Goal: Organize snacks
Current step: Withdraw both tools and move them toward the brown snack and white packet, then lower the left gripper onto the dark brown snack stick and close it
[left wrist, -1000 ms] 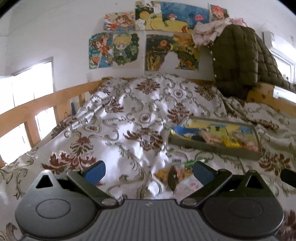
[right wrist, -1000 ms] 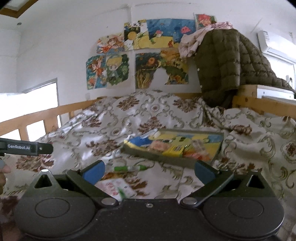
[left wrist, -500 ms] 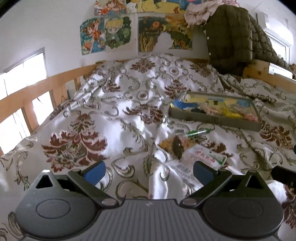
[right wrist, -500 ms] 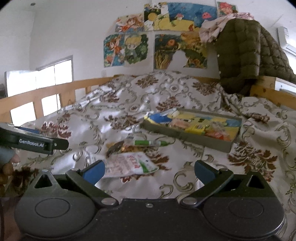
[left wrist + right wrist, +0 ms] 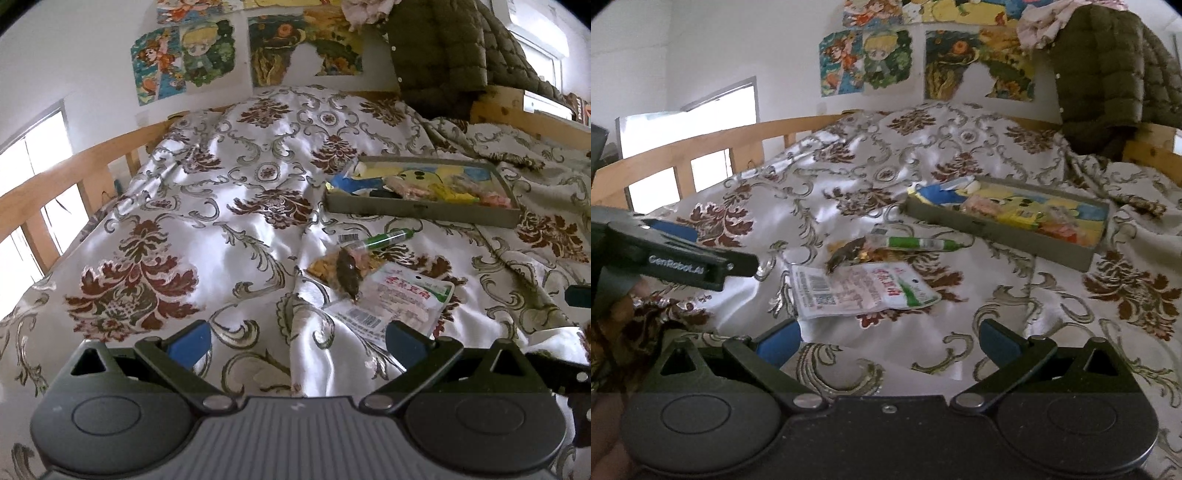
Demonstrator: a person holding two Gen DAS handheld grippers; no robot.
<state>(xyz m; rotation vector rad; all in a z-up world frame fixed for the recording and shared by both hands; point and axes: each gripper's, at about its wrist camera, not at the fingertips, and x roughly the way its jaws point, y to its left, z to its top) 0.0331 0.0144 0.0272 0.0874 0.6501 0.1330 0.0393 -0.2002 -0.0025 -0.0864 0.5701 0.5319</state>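
Note:
A grey tray (image 5: 421, 212) (image 5: 1001, 230) holding several colourful snack packs rests on the patterned bedspread. In front of it lie a green-and-clear tube (image 5: 384, 238) (image 5: 919, 243), a clear bag of brown snacks (image 5: 345, 271) (image 5: 851, 253) and a flat white pouch with red and green print (image 5: 399, 301) (image 5: 864, 290). My left gripper (image 5: 297, 341) is open above the spread, left of the pouch. My right gripper (image 5: 888, 341) is open just short of the pouch. Nothing sits between either pair of fingers.
The floral bedspread (image 5: 229, 236) is rumpled into folds. A wooden rail (image 5: 70, 177) runs along the left side, with a window behind. An olive padded jacket (image 5: 450, 48) hangs at the head end over a wooden board. Posters (image 5: 882, 59) cover the wall.
Both grippers have tilted downward and come nearer the loose snacks, which now sit larger and lower in view. The left gripper shows closer in the right wrist view. Both stay open.

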